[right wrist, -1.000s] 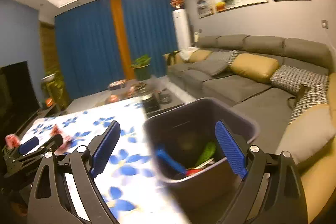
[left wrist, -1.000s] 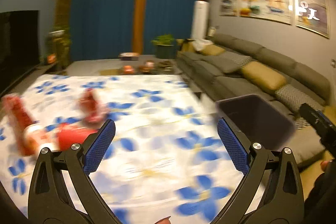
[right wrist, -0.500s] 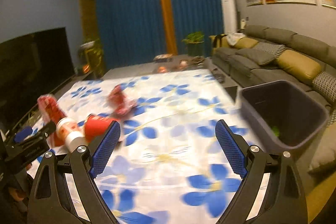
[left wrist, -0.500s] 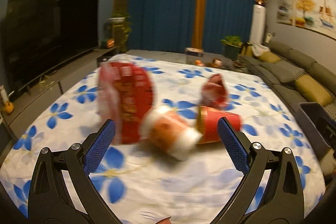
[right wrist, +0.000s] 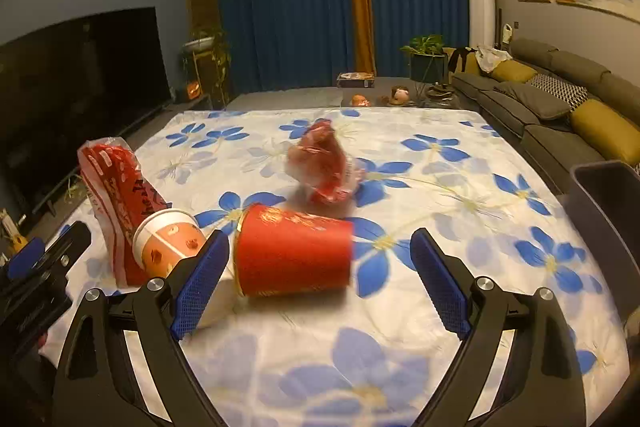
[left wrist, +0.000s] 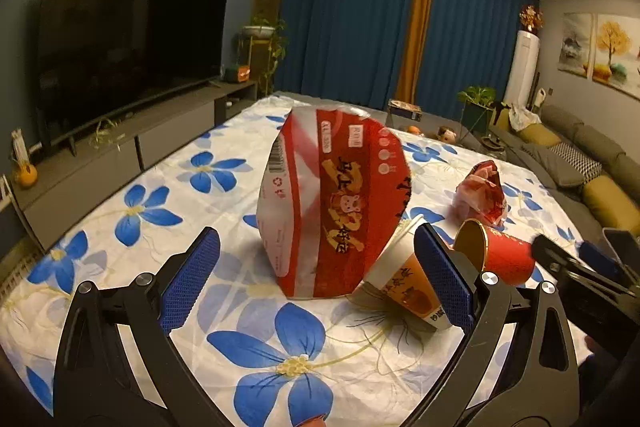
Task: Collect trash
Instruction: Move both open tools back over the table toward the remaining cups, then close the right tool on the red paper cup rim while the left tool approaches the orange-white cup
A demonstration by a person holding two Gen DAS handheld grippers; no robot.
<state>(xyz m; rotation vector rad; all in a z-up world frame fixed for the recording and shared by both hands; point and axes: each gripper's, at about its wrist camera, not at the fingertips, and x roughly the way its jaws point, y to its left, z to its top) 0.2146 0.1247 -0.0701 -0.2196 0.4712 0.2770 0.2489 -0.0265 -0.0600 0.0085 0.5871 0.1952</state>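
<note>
Approach step, nothing picked up at this moment. Left tongs [left wrist: 316, 279] spread apart and empty, aimed at the red snack bag [left wrist: 334, 203] standing upright at frame centre on the flowered tabletop [left wrist: 132, 227]. An orange-and-white paper cup [left wrist: 404, 287] lies on its side touching the bag's lower right edge, partly behind the right pad.

Right tongs [right wrist: 320, 283] also apart and empty, lined up on the red paper cup [right wrist: 292, 251] lying on its side at frame centre, nearer the left pad than the right. Crumpled red wrapper [right wrist: 322, 163] sits beyond it, upper centre, apart from the cup. Dark trash bin [right wrist: 604, 223] at the right edge of the frame, off the tabletop's side.

Judgement: four trash pieces left on the cloth. Next move likely needs each pair of tongs pushed forward until the item sits between the pads, then closed; the bag is wide, so pinch a thin edge. The cup may roll or crush, so close gently
</note>
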